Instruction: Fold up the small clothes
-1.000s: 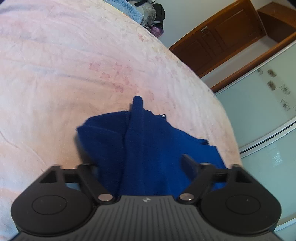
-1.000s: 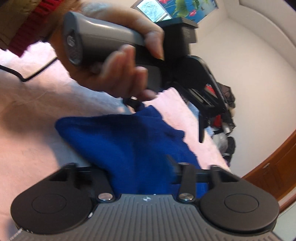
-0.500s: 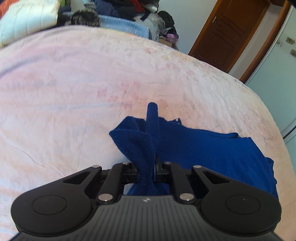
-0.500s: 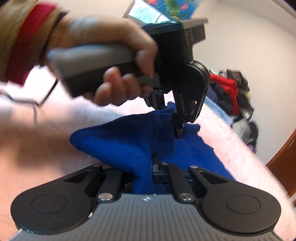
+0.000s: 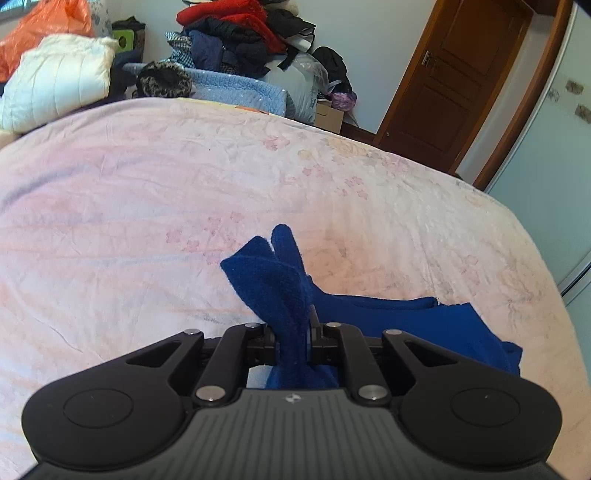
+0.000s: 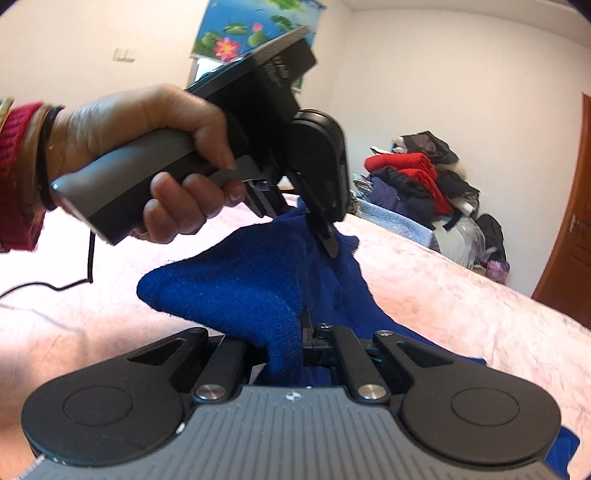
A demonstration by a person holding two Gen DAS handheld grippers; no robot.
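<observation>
A small dark blue knitted garment [image 5: 388, 317] lies partly on the pink bedspread [image 5: 147, 206] and is lifted at one edge. My left gripper [image 5: 295, 332] is shut on a bunched fold of it, and the cloth sticks up past the jaws. My right gripper [image 6: 301, 343] is shut on another part of the same blue garment [image 6: 229, 291]. In the right wrist view the left gripper [image 6: 314, 225], held by a hand [image 6: 140, 147], pinches the cloth just beyond and above mine. The blue cloth stretches between the two grips, raised off the bed.
A heap of clothes [image 5: 240, 40], a white quilted bundle [image 5: 55, 81] and an orange bag [image 5: 44, 29] sit past the bed's far edge. A brown wooden door [image 5: 458, 74] stands at the right, pale wardrobe panels [image 5: 546, 155] beside it. A black cable [image 6: 55, 284] trails over the bedspread.
Both grippers closed on the blue garment and rose with it, pulling its edge off the bed. The views tilted upward, showing more of the room.
</observation>
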